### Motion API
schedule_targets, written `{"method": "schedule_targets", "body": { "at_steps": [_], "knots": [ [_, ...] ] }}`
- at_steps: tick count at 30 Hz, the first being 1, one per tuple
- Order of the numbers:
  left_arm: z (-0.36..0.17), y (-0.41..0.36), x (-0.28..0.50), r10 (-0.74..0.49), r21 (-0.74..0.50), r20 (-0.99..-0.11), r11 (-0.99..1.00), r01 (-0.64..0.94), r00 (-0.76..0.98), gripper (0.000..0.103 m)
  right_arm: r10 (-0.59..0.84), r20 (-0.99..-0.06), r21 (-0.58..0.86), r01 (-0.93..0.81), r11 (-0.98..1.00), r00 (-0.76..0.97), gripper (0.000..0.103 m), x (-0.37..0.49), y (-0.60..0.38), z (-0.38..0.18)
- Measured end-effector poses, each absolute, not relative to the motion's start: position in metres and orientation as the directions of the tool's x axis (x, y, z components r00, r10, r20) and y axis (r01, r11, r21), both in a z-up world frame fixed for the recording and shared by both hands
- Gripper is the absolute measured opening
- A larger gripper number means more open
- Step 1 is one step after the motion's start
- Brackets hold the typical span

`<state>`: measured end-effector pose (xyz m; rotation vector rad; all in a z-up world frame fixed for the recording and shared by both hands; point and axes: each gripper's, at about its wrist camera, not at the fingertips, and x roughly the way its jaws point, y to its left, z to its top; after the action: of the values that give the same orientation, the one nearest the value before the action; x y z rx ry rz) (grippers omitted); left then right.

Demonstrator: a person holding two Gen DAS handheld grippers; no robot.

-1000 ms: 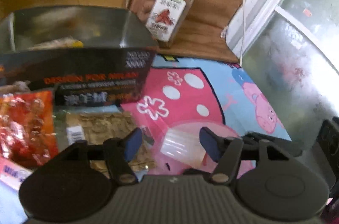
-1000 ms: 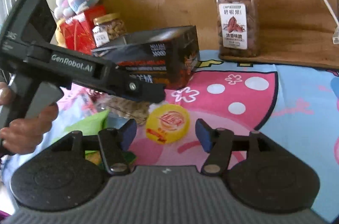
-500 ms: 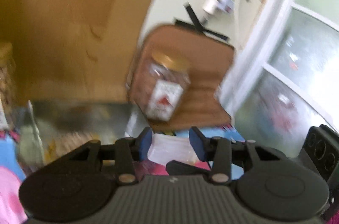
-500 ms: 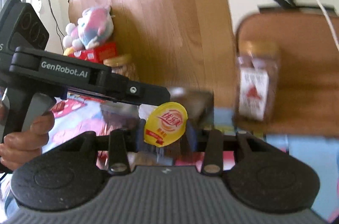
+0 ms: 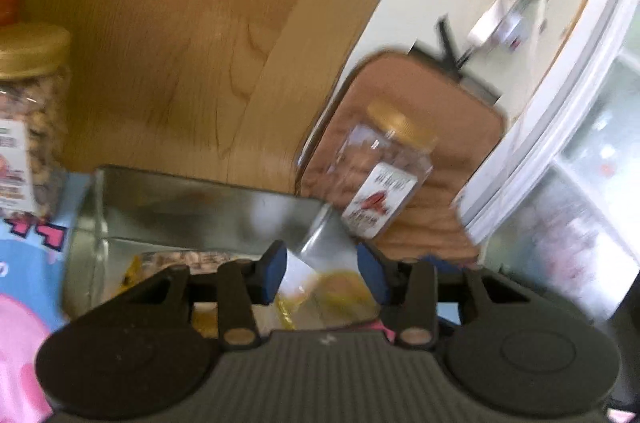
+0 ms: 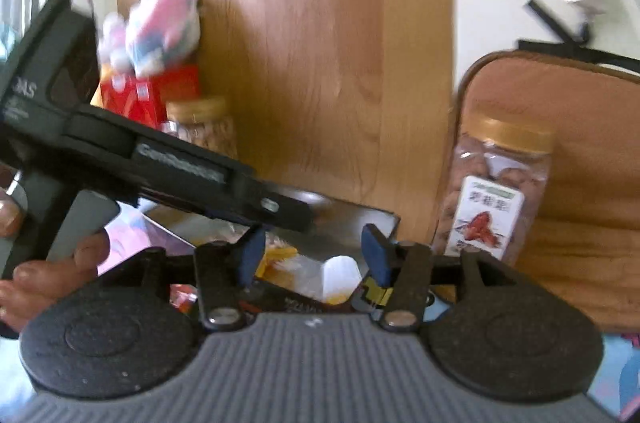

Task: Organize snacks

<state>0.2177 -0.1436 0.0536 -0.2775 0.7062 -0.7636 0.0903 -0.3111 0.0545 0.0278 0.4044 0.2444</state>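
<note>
Both grippers hang over an open box with a shiny silver inside (image 5: 208, 207), also in the right wrist view (image 6: 352, 223). My left gripper (image 5: 322, 277) is open; a clear jelly cup (image 5: 316, 283) lies below its fingers in the box, among snack packets. My right gripper (image 6: 312, 257) is open; a pale jelly cup (image 6: 340, 277) lies below it in the box. The left gripper's black body (image 6: 160, 175) crosses the right wrist view, held by a hand.
A gold-lidded nut jar (image 5: 384, 175) stands before a brown cushion (image 5: 448, 143), also in the right wrist view (image 6: 496, 191). A second nut jar (image 5: 28, 119) stands left, near red boxes (image 6: 148, 95) and a plush toy (image 6: 160, 27). A wooden board (image 5: 180, 35) rises behind.
Both grippers closed on jelly cups on the cartoon mat, lifted them and carried them over the box. Now both sets of jaws have opened and the cups lie in the box.
</note>
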Motion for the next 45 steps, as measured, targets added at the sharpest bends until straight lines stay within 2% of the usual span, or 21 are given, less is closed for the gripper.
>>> {"method": "schedule_targets", "body": {
  "at_steps": [4, 9, 11, 14, 22, 23, 25, 26, 30, 33, 38, 40, 42, 43, 45],
  "knots": [
    [0.060, -0.096, 0.177, -0.734, -0.480, -0.425, 0.678, 0.557, 0.529, 0.039, 0.325, -0.371, 0.262, -0.237, 0.935, 0.870, 0.055, 0.051, -0.328, 0.049],
    [0.028, -0.053, 0.134, -0.694, -0.472, -0.497, 0.720, 0.508, 0.521, 0.039, 0.386, -0.403, 0.484, -0.164, 0.860, 0.830, 0.055, 0.000, -0.344, 0.014],
    [0.011, -0.043, 0.118, -0.688, -0.476, -0.547, 0.724, 0.499, 0.476, 0.039, 0.422, -0.419, 0.522, -0.166, 0.836, 0.804, 0.055, -0.014, -0.340, 0.004],
    [-0.008, -0.041, 0.100, -0.675, -0.467, -0.610, 0.729, 0.500, 0.415, 0.042, 0.427, -0.451, 0.495, -0.179, 0.850, 0.784, 0.055, -0.029, -0.328, 0.003],
    [-0.030, -0.019, 0.062, -0.693, -0.521, -0.609, 0.716, 0.465, 0.385, 0.048, 0.427, -0.526, 0.378, -0.248, 0.892, 0.736, 0.055, -0.009, -0.288, 0.007],
    [-0.030, -0.021, 0.058, -0.686, -0.504, -0.608, 0.722, 0.473, 0.399, 0.048, 0.430, -0.536, 0.372, -0.254, 0.893, 0.727, 0.053, -0.005, -0.284, 0.005],
    [-0.031, -0.026, 0.051, -0.667, -0.464, -0.609, 0.738, 0.490, 0.428, 0.048, 0.436, -0.553, 0.368, -0.262, 0.892, 0.710, 0.036, -0.001, -0.278, 0.002],
    [-0.031, -0.029, 0.049, -0.656, -0.442, -0.612, 0.746, 0.498, 0.441, 0.048, 0.422, -0.558, 0.356, -0.254, 0.899, 0.715, 0.036, -0.003, -0.274, 0.003],
    [-0.030, -0.032, 0.042, -0.644, -0.397, -0.609, 0.753, 0.524, 0.463, 0.048, 0.438, -0.491, 0.386, -0.262, 0.884, 0.753, 0.036, -0.026, -0.274, 0.017],
    [-0.031, -0.027, 0.046, -0.662, -0.430, -0.597, 0.741, 0.516, 0.453, 0.048, 0.516, -0.405, 0.522, -0.273, 0.808, 0.755, 0.038, -0.043, -0.286, 0.022],
    [-0.031, -0.029, 0.044, -0.656, -0.413, -0.599, 0.744, 0.525, 0.459, 0.047, 0.570, -0.391, 0.717, -0.149, 0.681, 0.723, 0.038, -0.040, -0.307, -0.015],
    [-0.031, -0.031, 0.041, -0.646, -0.385, -0.603, 0.749, 0.539, 0.468, 0.048, 0.621, -0.354, 0.806, -0.108, 0.581, 0.699, 0.037, -0.036, -0.311, -0.034],
    [-0.030, -0.032, 0.040, -0.643, -0.377, -0.603, 0.752, 0.541, 0.473, 0.048, 0.664, -0.303, 0.861, -0.102, 0.499, 0.684, 0.029, -0.034, -0.309, -0.043],
    [-0.030, -0.032, 0.041, -0.645, -0.382, -0.602, 0.750, 0.540, 0.471, 0.048, 0.664, -0.313, 0.858, -0.097, 0.504, 0.679, 0.019, -0.032, -0.304, -0.045],
    [-0.030, -0.028, 0.044, -0.657, -0.408, -0.601, 0.742, 0.532, 0.455, 0.048, 0.653, -0.345, 0.839, -0.090, 0.536, 0.674, 0.014, -0.029, -0.295, -0.046]
  ]
}}
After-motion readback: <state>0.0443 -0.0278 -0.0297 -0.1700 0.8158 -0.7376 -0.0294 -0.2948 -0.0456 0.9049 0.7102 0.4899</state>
